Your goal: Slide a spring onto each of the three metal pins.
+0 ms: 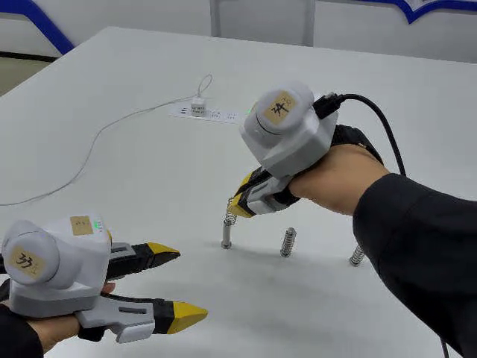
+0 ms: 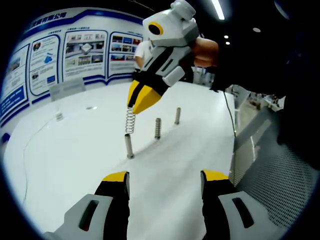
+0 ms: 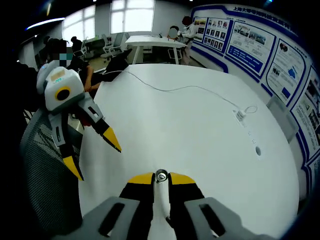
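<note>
Three metal pins stand upright on the white table [image 1: 149, 171]. The left pin [image 1: 226, 236] [image 2: 129, 146] is bare along its shaft. My right gripper [image 1: 240, 206] [image 2: 141, 103] [image 3: 161, 178] is shut on a spring [image 1: 230, 217] [image 2: 130, 120] [image 3: 161, 175] held upright, its lower end at that pin's top. The middle pin [image 1: 288, 242] [image 2: 157, 128] and the right pin [image 1: 358, 255] [image 2: 177, 115] each carry a spring. My left gripper [image 1: 190, 287] [image 2: 166, 177] [image 3: 97, 160] is open and holds nothing, low at the near left, well short of the pins.
A white power strip [image 1: 205, 113] with a plug [image 1: 197, 107] [image 3: 241, 115] and a thin cable [image 1: 97, 138] lies farther back on the table. Blue-trimmed poster walls ring the room. People and tables [image 3: 150, 42] stand in the background.
</note>
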The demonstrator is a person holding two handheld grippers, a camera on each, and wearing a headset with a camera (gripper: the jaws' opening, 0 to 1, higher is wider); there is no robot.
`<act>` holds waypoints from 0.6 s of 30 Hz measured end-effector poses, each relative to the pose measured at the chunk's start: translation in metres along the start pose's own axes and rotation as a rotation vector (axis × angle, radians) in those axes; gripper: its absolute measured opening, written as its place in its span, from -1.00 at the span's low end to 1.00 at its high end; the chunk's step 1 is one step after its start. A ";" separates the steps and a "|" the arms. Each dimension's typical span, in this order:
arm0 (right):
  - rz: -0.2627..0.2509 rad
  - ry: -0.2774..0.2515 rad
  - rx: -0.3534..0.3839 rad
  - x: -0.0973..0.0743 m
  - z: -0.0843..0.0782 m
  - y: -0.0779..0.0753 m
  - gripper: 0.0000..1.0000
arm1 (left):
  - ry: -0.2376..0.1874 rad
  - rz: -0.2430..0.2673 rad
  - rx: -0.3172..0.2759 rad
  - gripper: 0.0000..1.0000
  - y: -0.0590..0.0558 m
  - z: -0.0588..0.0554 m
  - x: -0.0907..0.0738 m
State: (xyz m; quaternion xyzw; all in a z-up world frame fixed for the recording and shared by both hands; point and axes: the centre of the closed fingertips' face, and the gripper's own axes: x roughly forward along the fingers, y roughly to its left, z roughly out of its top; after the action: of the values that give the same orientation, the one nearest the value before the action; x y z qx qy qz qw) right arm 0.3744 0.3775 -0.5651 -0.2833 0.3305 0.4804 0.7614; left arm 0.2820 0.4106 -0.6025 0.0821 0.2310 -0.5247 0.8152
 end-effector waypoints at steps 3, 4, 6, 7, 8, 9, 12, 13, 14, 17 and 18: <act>0.006 0.009 -0.001 0.005 -0.001 0.000 -0.76 | -0.003 0.001 -0.001 0.18 0.000 0.001 0.000; 0.008 0.012 0.000 0.006 -0.002 -0.001 -0.76 | -0.003 0.001 -0.002 0.18 0.000 0.001 0.000; 0.010 0.020 0.003 0.008 -0.005 -0.002 -0.76 | -0.003 0.000 -0.001 0.18 0.000 0.000 0.000; 0.010 0.022 0.004 0.009 -0.005 -0.002 -0.76 | -0.003 0.000 -0.002 0.18 0.000 0.000 0.000; 0.012 0.022 0.006 0.009 -0.005 -0.002 -0.76 | -0.003 0.000 -0.002 0.18 0.000 0.000 0.000; 0.014 0.024 0.010 0.010 -0.006 -0.002 -0.76 | -0.004 0.000 -0.003 0.18 0.000 0.001 0.000; 0.019 0.027 0.015 0.013 -0.006 -0.003 -0.76 | -0.004 0.000 -0.004 0.18 0.000 0.001 0.000; 0.021 0.029 0.016 0.014 -0.007 -0.003 -0.76 | -0.004 0.000 -0.004 0.18 0.000 0.001 0.000; 0.023 0.034 0.018 0.016 -0.008 -0.003 -0.76 | -0.004 0.000 -0.005 0.18 0.000 0.001 0.000; 0.030 0.046 0.023 0.021 -0.011 -0.002 -0.76 | -0.005 0.000 -0.006 0.18 0.000 0.001 0.000; 0.032 0.049 0.023 0.023 -0.012 -0.001 -0.76 | -0.006 0.000 -0.006 0.18 0.000 0.001 0.000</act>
State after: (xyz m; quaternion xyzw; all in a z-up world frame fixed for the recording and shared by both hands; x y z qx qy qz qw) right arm 0.3801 0.3801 -0.5899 -0.2810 0.3593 0.4817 0.7483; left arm 0.2826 0.4106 -0.6018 0.0781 0.2304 -0.5240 0.8162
